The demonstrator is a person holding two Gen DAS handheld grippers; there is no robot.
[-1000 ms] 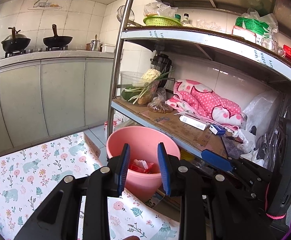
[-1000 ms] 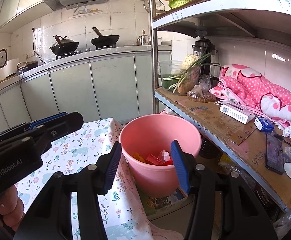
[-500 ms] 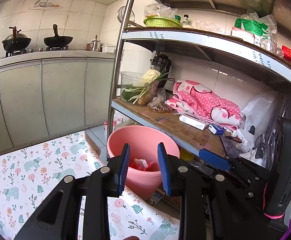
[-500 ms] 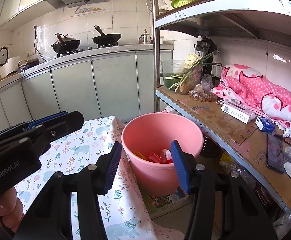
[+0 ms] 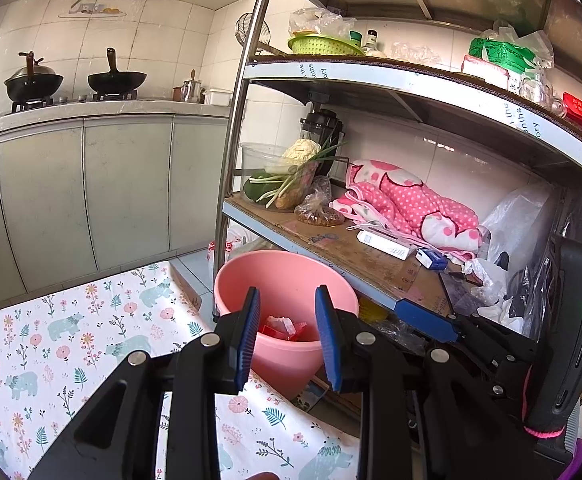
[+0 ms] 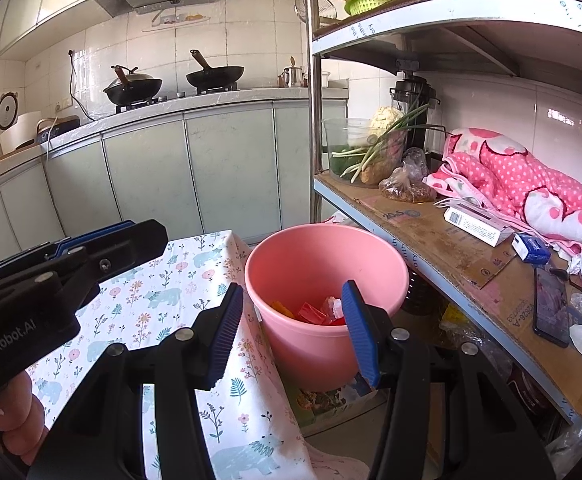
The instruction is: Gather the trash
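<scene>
A pink bucket (image 5: 291,276) stands on the floor beside the table and below the shelf; it also shows in the right wrist view (image 6: 323,252). Red, orange and white trash (image 6: 315,312) lies at its bottom, seen too in the left wrist view (image 5: 283,326). My left gripper (image 5: 287,332) is open and empty, held above the table edge in front of the bucket. My right gripper (image 6: 291,332) is open and empty, a little before the bucket's near rim. The left gripper's body (image 6: 51,272) shows at the left of the right wrist view.
The table has a floral cloth (image 5: 71,340) and ends at the bucket. A metal shelf rack (image 5: 331,236) at the right holds vegetables, a pink blanket (image 6: 511,176), boxes and a phone (image 6: 551,304). Grey cabinets and a stove with woks (image 6: 171,80) stand behind.
Both grippers have drifted slightly back and up from the bucket. Both stay open and empty.
</scene>
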